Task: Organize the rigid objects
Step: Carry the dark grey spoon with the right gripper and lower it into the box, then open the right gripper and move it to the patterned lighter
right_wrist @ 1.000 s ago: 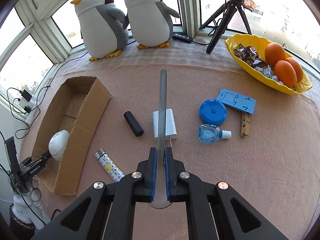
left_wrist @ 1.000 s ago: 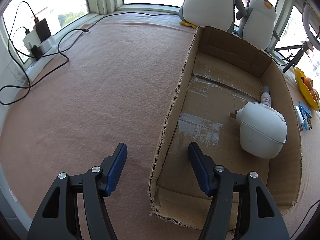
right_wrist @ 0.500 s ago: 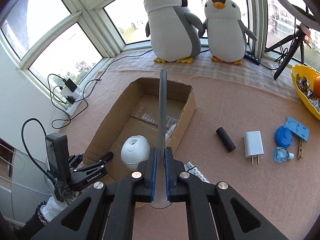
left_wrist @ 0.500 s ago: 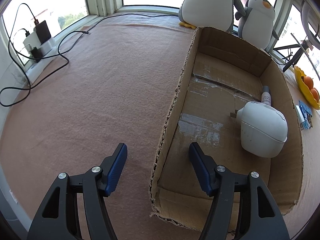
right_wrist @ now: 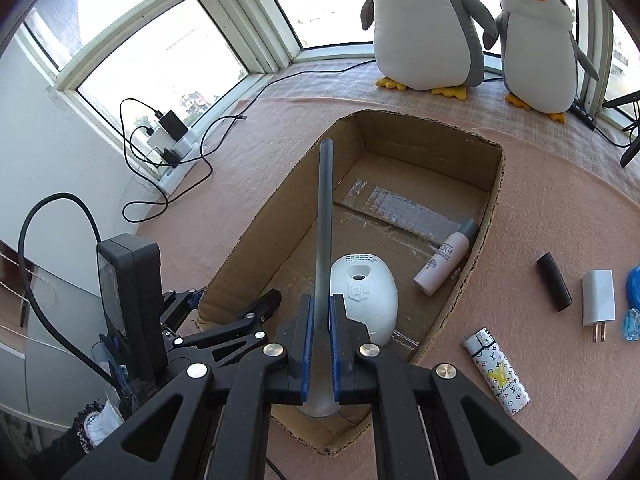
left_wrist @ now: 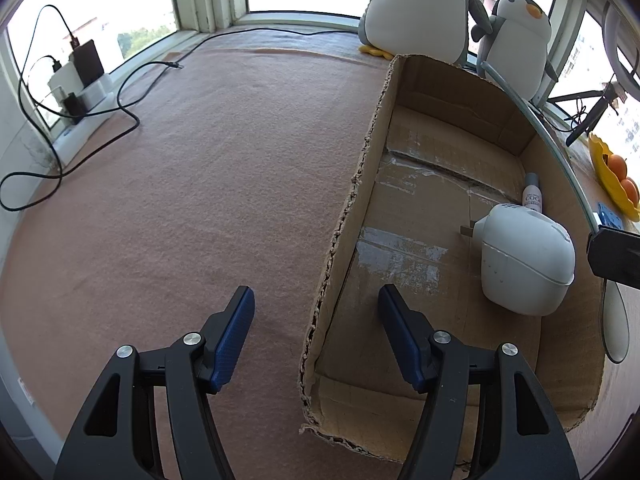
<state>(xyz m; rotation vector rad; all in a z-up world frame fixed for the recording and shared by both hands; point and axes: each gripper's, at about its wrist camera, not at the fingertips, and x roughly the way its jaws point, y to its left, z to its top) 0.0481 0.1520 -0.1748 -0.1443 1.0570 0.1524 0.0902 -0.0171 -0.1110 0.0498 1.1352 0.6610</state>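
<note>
Cardboard box [right_wrist: 484, 216] holds the white dome gadget [right_wrist: 364, 296] and pink bottle [right_wrist: 444, 258]. Right gripper [right_wrist: 320, 344] is clamped on a long grey spoon [right_wrist: 323, 216] above the box. Left gripper [left_wrist: 316, 336] is spread, straddling the box wall. Lighter [right_wrist: 496, 370], black cylinder [right_wrist: 554, 282] and charger [right_wrist: 598, 298] lie outside the box, unsorted.

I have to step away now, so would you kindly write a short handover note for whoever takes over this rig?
Right claw: shut on the long grey-handled tool, held over the cardboard box.
Left claw: open, empty, straddling the box's near wall.
Done: white egg-shaped device and small pink bottle lie in the box.
Left: release the tool into the box, then box the black cylinder, white charger, patterned lighter and blue items, all on the cloth to the box's right.
</note>
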